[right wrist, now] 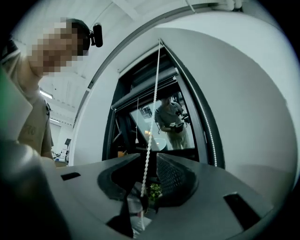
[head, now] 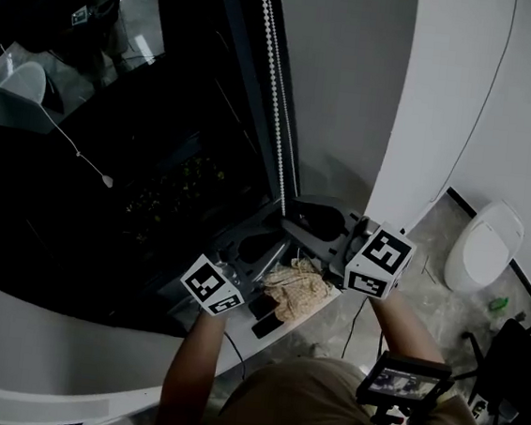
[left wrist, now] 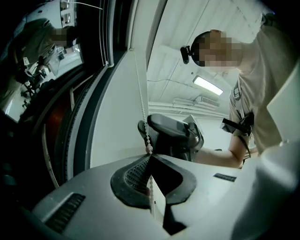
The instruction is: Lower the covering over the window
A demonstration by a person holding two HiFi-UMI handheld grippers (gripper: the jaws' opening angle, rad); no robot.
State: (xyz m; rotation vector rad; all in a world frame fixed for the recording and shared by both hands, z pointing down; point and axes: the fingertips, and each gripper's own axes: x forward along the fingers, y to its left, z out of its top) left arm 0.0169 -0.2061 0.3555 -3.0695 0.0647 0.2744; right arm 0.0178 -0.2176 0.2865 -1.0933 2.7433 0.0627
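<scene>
The window (head: 112,144) is filling the left of the scene, and nearly all of its dark glass is showing bare. The covering (right wrist: 145,94) is sitting rolled up high near the top of the frame, so I am judging the job as barely begun, with almost the whole drop left to pull.

The bead chain (head: 276,95) is hanging down the right edge of the window, just beside the white wall. Its long axis is running up and down, leaning a little to the left at the top in the head view, and its lower end is coming down to my two claws.

My left claw (left wrist: 150,174) is squeezing together on the chain, with the beads running up out of the pads. My right claw (right wrist: 147,180), just to the right, is standing apart, and the chain is passing loose through its gap without being pinched.
</scene>
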